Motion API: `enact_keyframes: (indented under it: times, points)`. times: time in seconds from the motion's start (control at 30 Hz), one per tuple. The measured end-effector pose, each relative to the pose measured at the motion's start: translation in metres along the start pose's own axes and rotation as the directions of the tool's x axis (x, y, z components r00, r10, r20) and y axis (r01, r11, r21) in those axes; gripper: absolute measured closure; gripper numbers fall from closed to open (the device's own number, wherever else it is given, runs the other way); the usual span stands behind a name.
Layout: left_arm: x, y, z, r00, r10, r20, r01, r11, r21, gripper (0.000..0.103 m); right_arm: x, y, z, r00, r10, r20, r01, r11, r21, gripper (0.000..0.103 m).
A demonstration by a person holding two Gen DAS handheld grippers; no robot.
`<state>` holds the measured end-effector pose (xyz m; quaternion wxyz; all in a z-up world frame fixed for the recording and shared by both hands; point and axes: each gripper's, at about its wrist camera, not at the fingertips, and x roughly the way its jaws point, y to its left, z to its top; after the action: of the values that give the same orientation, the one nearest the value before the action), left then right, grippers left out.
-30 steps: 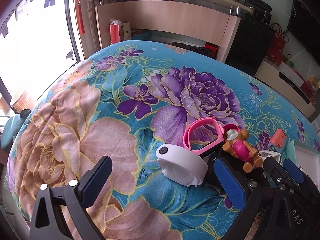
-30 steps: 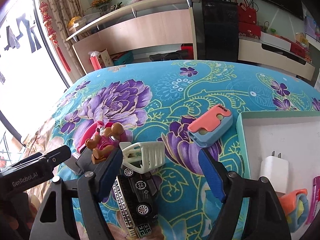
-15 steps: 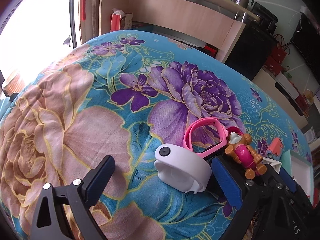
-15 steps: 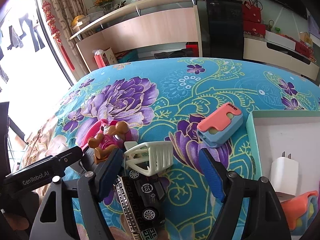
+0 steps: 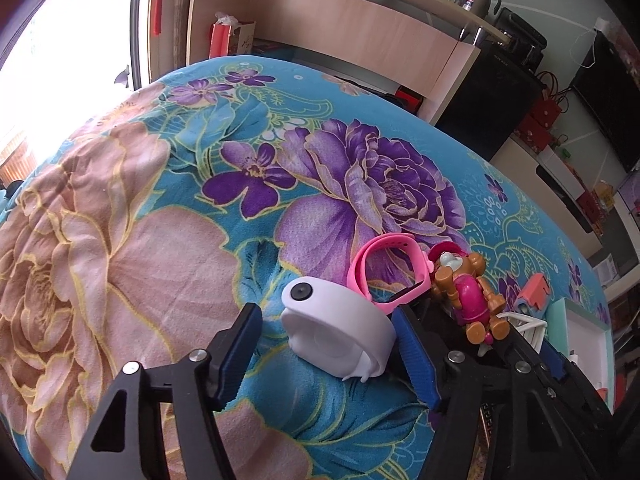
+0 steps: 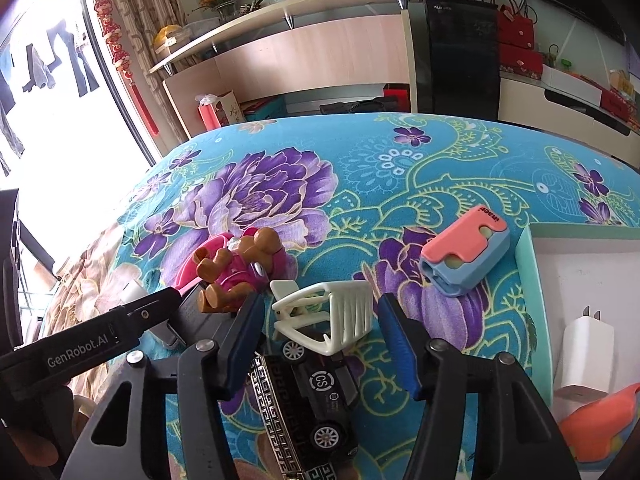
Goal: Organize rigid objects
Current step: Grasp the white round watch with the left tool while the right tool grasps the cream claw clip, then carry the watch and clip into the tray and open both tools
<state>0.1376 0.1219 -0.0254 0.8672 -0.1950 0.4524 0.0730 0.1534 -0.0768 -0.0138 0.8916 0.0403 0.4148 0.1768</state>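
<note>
A white round device (image 5: 338,330) lies on the floral bedspread between the open fingers of my left gripper (image 5: 328,354). Behind it lie a pink watch band (image 5: 386,270) and a brown and pink toy pup (image 5: 466,296). My right gripper (image 6: 320,340) is open around a white hair claw clip (image 6: 332,316), which rests on a black toy car (image 6: 320,408). The pup (image 6: 236,268) shows left of the clip. A pink and blue case (image 6: 466,256) lies to the right. A white tray (image 6: 532,264) holds a white charger plug (image 6: 586,364).
An orange and blue item (image 6: 600,432) lies in the tray's near corner. The left gripper's body (image 6: 80,344) crosses the right wrist view at the lower left. A wooden shelf unit (image 6: 304,56) and a black cabinet (image 6: 460,52) stand beyond the bed.
My left gripper has moved forward and its fingers have narrowed around the white device. My right gripper has moved forward so its fingers flank the hair clip.
</note>
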Motion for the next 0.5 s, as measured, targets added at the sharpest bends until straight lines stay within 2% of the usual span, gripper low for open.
enact_keyframes:
  times: [0.1, 0.5]
  points:
    - [0.0, -0.001, 0.0, 1.0, -0.001, -0.001, 0.001, 1.0, 0.007, 0.045, 0.0, 0.0, 0.0, 1.0, -0.002, 0.0, 0.002, 1.0, 0.0, 0.056]
    - [-0.012, 0.002, 0.003, 0.999, 0.033, 0.043, -0.033, 0.999, 0.005, 0.045, -0.016, -0.002, 0.003, 0.999, -0.004, 0.045, 0.004, 1.0, -0.002, 0.056]
